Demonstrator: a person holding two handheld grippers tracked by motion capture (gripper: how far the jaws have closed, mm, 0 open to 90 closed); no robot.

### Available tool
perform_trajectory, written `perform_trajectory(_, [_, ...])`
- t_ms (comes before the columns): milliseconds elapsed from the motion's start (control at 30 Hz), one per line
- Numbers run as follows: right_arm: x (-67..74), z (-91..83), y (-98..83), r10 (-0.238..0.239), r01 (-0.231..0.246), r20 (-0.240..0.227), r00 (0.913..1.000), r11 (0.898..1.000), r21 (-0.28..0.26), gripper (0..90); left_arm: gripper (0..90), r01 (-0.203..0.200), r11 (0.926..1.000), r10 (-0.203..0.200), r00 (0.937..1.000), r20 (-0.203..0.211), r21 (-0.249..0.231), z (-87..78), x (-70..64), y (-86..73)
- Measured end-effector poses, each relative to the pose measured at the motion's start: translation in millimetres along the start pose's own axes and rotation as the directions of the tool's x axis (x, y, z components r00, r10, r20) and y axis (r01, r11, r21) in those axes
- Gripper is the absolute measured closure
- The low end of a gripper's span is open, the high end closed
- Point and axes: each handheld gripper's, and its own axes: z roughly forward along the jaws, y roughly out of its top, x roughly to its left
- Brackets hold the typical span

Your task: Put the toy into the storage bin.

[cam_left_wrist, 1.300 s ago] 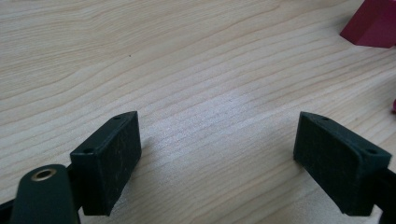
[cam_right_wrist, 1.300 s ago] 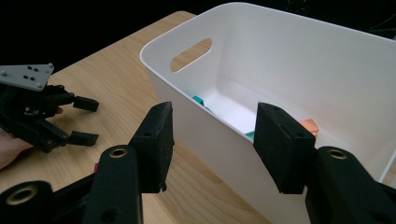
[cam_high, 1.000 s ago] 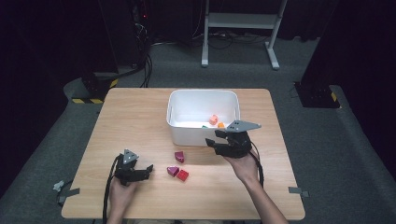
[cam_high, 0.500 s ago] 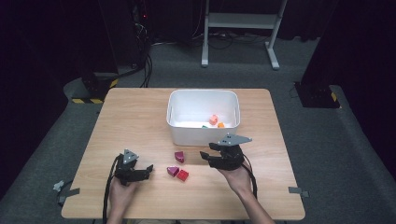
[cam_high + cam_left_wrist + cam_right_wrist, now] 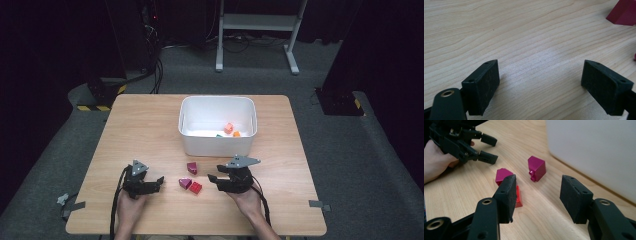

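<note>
Three small blocks lie on the wooden table in front of a white bin (image 5: 218, 145): a magenta one (image 5: 192, 168), a second magenta one (image 5: 185, 183) and a red one (image 5: 195, 188). My right gripper (image 5: 212, 180) sits low just right of them, open, with nothing between its jaws. In the right gripper view (image 5: 537, 197) the red block (image 5: 518, 196) peeks from behind the left jaw, with the magenta blocks (image 5: 537, 168) (image 5: 502, 175) beyond. My left gripper (image 5: 159, 181) rests on the table left of the blocks, open over bare wood (image 5: 540, 85); a magenta block (image 5: 624, 13) shows at its top right.
The bin holds a few small blocks, orange-pink (image 5: 229, 128), orange (image 5: 236, 133) and green (image 5: 219, 135). Its white wall (image 5: 594, 152) stands close on the right in the right gripper view, where the left gripper (image 5: 469, 145) and its hand lie across the blocks.
My right gripper has come down from the bin's front rim toward the table and nearer the person. The left gripper and the blocks have stayed put.
</note>
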Motion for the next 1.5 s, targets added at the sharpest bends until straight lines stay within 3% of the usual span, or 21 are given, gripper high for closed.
perform_trajectory(333, [11.1,22.0,-11.2,-0.013,0.014,-0.039,0.9992,0.999,0.04,46.6,15.2,0.0,1.0,0.0,1.0,0.0,0.0,0.0,0.0,0.0])
perform_trajectory(867, [24.5,51.1,-14.2,-0.042,0.048,-0.078,0.9961,0.995,0.089,46.4,15.2,0.0,1.0,0.0,1.0,0.0,0.001,-0.1,0.0,0.0])
perform_trajectory(1500, [28.4,63.6,-17.4,-0.082,0.089,-0.06,0.9948,0.987,0.13,49.3,15.3,0.001,1.0,-0.001,1.0,0.0,0.0,0.0,0.0,0.0])
